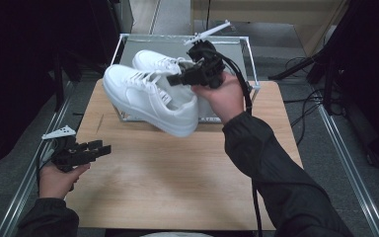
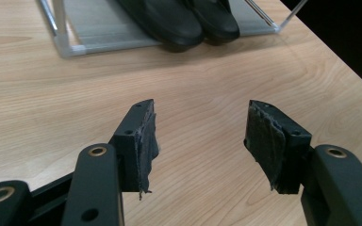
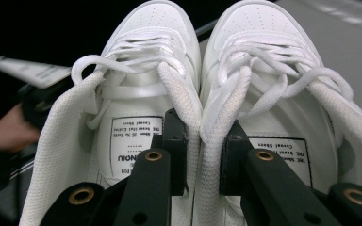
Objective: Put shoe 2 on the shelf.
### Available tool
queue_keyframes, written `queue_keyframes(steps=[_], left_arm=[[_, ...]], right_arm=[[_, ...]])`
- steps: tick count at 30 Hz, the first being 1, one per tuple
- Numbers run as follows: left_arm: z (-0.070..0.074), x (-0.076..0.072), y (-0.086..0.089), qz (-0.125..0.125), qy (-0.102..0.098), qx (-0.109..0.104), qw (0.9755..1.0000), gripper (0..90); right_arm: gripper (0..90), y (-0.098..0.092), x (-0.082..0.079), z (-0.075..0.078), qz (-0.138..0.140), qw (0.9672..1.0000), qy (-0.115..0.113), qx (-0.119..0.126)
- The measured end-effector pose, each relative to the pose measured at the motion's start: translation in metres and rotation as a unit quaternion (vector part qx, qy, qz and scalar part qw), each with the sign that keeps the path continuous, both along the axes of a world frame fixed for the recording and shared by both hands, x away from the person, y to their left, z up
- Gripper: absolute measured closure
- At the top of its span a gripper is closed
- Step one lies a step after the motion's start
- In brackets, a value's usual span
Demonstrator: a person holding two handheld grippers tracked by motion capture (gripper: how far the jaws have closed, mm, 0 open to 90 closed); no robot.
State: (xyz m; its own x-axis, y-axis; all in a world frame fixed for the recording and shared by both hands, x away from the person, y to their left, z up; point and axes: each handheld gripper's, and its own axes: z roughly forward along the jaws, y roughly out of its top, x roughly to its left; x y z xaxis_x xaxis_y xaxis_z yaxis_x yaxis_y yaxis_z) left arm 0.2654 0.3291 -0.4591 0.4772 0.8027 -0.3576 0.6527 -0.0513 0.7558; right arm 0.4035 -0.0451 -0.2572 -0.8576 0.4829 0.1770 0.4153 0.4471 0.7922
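- High view: your right gripper point(image 1: 177, 78) lifts the pair of white sneakers point(image 1: 150, 96) above the near edge of the metal rack point(image 1: 249, 64); your left gripper point(image 1: 101, 148) waits low, well apart from the rack.
- Left gripper view: its jaws stand apart with nothing between them over the wooden table point(image 2: 207, 94). The rack's lower tier holds a pair of black shoes point(image 2: 184, 21).
- Right gripper view: the jaws are clamped on the two inner collars point(image 3: 202, 136), pinching both sneakers together. That hold looks thin; a swing could slip one sneaker free, or a sole could catch the rack's frame.
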Motion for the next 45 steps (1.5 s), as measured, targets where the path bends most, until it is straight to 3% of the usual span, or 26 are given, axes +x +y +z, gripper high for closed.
queue_keyframes(steps=[4,6,10,12,16,19,21,22,24,28,29,32,35,37,41,43,45], left_arm=[[-0.001,0.003,-0.007,-0.015,0.0,-0.002,0.9999,43.5],[-0.002,0.004,-0.011,-0.026,0.0,0.001,0.9997,43.5],[-0.002,0.007,-0.017,-0.042,0.002,-0.002,0.9991,43.6],[-0.002,0.009,-0.02,-0.049,0.001,0.001,0.9988,43.7],[-0.001,0.013,-0.023,-0.054,-0.002,-0.004,0.9985,43.7],[-0.001,0.015,-0.026,-0.061,0.0,-0.004,0.9981,43.7],[0.0,0.016,-0.028,-0.067,-0.002,-0.003,0.9977,44.0],[0.0,0.016,-0.029,-0.069,-0.005,-0.005,0.9976,44.2],[0.001,0.017,-0.029,-0.071,-0.005,-0.005,0.9974,44.3],[0.001,0.019,-0.03,-0.075,-0.004,-0.007,0.9972,44.3],[0.001,0.019,-0.03,-0.077,-0.003,-0.006,0.997,44.3],[0.002,0.02,-0.031,-0.076,-0.004,-0.009,0.9971,44.3],[0.001,0.02,-0.032,-0.079,-0.003,-0.003,0.9968,44.3],[0.001,0.02,-0.034,-0.082,-0.003,-0.001,0.9967,44.3],[0.003,0.018,-0.035,-0.089,-0.013,0.008,0.9959,44.3],[0.004,0.018,-0.035,-0.089,-0.014,0.008,0.9959,44.3],[0.004,0.018,-0.035,-0.088,-0.014,0.008,0.996,44.3]], right_arm=[[79.0,0.004,0.03,-0.001,-0.073,0.9972,-0.012,-0.014],[79.0,0.004,0.041,-0.002,-0.096,0.995,-0.016,-0.022],[78.9,0.006,0.067,-0.003,-0.155,0.9873,-0.009,-0.032],[78.8,0.009,0.075,-0.003,-0.19,0.9813,-0.003,-0.031],[78.7,0.019,0.093,0.0,-0.258,0.9651,0.009,-0.042],[78.6,0.026,0.1,0.001,-0.323,0.9458,0.02,-0.03],[78.6,0.029,0.106,0.001,-0.351,0.9356,0.025,-0.025],[78.6,0.031,0.108,0.001,-0.36,0.9323,0.022,-0.028],[78.6,0.036,0.111,0.0,-0.367,0.929,0.013,-0.043],[77.8,0.048,0.115,-0.006,-0.393,0.9177,0.01,-0.059],[77.7,0.052,0.115,-0.009,-0.402,0.9133,0.017,-0.062],[75.9,0.056,0.117,-0.019,-0.418,0.9057,0.04,-0.06],[74.2,0.059,0.115,-0.018,-0.42,0.9048,0.036,-0.061],[70.7,0.057,0.115,-0.019,-0.418,0.906,0.035,-0.057],[60.7,0.06,0.115,-0.02,-0.406,0.9113,0.027,-0.064],[55.1,0.056,0.112,-0.019,-0.41,0.9107,0.024,-0.048],[51.2,0.053,0.11,-0.019,-0.406,0.9132,0.015,-0.035]])
